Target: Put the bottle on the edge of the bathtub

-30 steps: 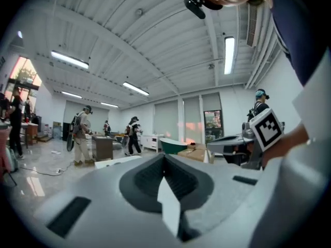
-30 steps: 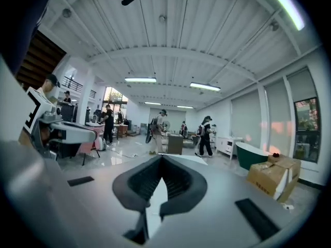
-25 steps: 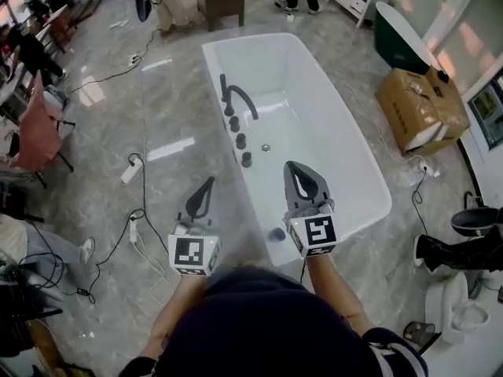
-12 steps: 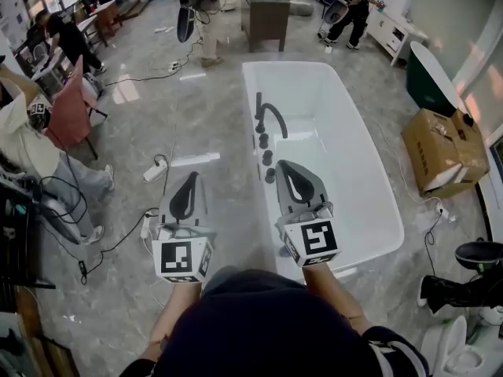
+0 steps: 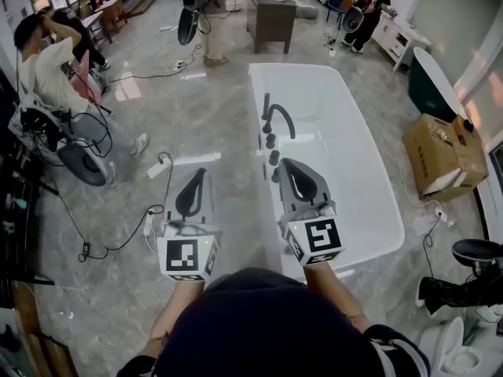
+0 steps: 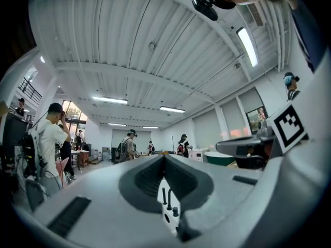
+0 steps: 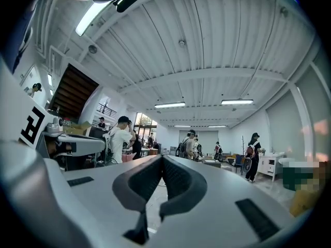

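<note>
Both grippers sit in the lower middle of the head view, and I am holding them side by side, pointing up the frame. My left gripper (image 5: 200,173) has its jaws pressed together with nothing between them; the left gripper view (image 6: 164,157) shows the tips meeting. My right gripper (image 5: 289,165) is closed the same way and is also empty, as the right gripper view (image 7: 162,158) confirms.

A grey marble floor (image 5: 212,108) fills most of the head view. A long white bathtub (image 5: 354,163) runs from the upper centre down to the lower right of centre. My right gripper hangs over the tub's left rim near its lower end. My left gripper is over the floor, just left of the tub.

I cannot make out the bottle in any view.

A cardboard box (image 5: 444,155) lies on the floor at the right edge, well apart from the tub. A seated person (image 5: 55,69) in a pale top is at the upper left. A brown cabinet (image 5: 275,18) stands at the top centre.

A curved black faucet (image 5: 279,116) rises from the tub's left rim, with a row of black knobs (image 5: 272,141) below it in the frame, just above my right gripper's tips. A white power strip (image 5: 157,169) lies on the floor, left of my left gripper. Each gripper carries a marker cube (image 5: 189,258) near the bottom of the frame.
</note>
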`<action>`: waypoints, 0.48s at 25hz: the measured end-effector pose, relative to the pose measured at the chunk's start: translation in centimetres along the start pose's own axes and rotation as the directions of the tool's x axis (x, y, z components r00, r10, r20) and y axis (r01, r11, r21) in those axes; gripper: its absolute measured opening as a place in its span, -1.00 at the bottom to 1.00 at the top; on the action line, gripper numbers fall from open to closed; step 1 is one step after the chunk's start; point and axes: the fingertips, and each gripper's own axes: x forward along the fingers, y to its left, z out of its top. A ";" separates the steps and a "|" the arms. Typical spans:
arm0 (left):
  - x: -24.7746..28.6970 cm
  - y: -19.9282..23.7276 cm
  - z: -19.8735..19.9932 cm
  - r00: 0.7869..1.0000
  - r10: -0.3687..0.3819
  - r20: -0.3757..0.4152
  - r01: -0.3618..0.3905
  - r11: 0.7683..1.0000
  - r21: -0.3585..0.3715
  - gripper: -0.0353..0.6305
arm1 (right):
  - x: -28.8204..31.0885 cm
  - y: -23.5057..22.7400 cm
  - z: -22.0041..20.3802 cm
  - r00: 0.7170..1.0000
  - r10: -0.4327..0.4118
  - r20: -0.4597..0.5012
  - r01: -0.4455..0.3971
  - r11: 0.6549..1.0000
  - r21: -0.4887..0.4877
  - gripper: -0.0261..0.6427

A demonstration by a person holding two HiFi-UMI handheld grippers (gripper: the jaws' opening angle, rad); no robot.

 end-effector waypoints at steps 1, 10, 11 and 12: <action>-0.3 0.3 0.2 1.000 -0.002 0.000 0.002 1.000 -0.003 -0.89 | 0.0 0.4 0.4 1.000 -0.003 0.000 0.003 1.000 -0.005 -0.87; -4.0 1.9 0.2 0.999 -0.053 0.014 0.053 0.998 -0.020 -0.89 | -2.0 4.8 1.8 0.999 -0.047 0.017 0.047 0.998 -0.047 -0.87; -4.6 2.1 0.1 0.998 -0.058 0.016 0.058 0.998 -0.030 -0.89 | -2.3 5.3 1.6 0.999 -0.049 0.015 0.050 0.997 -0.053 -0.87; -5.2 2.2 0.0 0.998 -0.062 0.018 0.062 0.997 -0.039 -0.89 | -2.6 5.9 1.4 0.999 -0.050 0.011 0.051 0.997 -0.058 -0.87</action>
